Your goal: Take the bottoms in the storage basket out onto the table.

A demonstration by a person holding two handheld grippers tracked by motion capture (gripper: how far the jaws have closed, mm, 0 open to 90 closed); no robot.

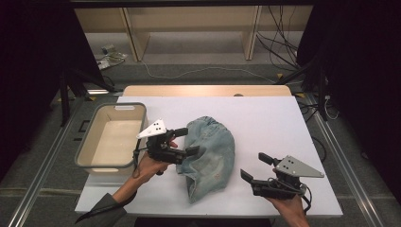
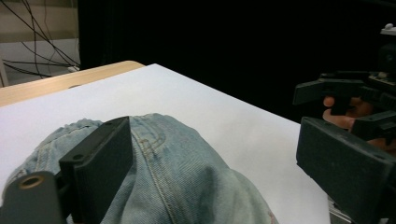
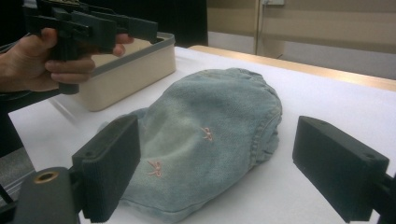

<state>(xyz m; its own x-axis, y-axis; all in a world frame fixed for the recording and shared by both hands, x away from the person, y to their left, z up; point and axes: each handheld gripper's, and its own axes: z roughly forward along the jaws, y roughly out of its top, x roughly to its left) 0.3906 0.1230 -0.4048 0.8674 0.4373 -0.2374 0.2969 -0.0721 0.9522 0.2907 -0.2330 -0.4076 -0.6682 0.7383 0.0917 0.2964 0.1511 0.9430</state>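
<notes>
A crumpled light-blue denim garment (image 1: 210,151) with small pink bows lies in the middle of the white table (image 1: 265,118). My left gripper (image 1: 187,142) is open at the garment's left edge, one jaw over the denim and one beside it. Seen from the left gripper view, the denim (image 2: 187,186) lies low between the jaws of the left gripper (image 2: 219,172). My right gripper (image 1: 256,167) is open, apart from the garment, near the table's front right. In the right gripper view, the denim (image 3: 210,121) lies ahead of the right gripper (image 3: 224,168).
An empty beige bin (image 1: 113,137) stands at the table's left side, close behind the left hand. Bare white tabletop stretches to the right of and behind the garment. A wooden shelf unit (image 1: 189,28) and loose cables (image 1: 279,42) lie on the floor beyond the table.
</notes>
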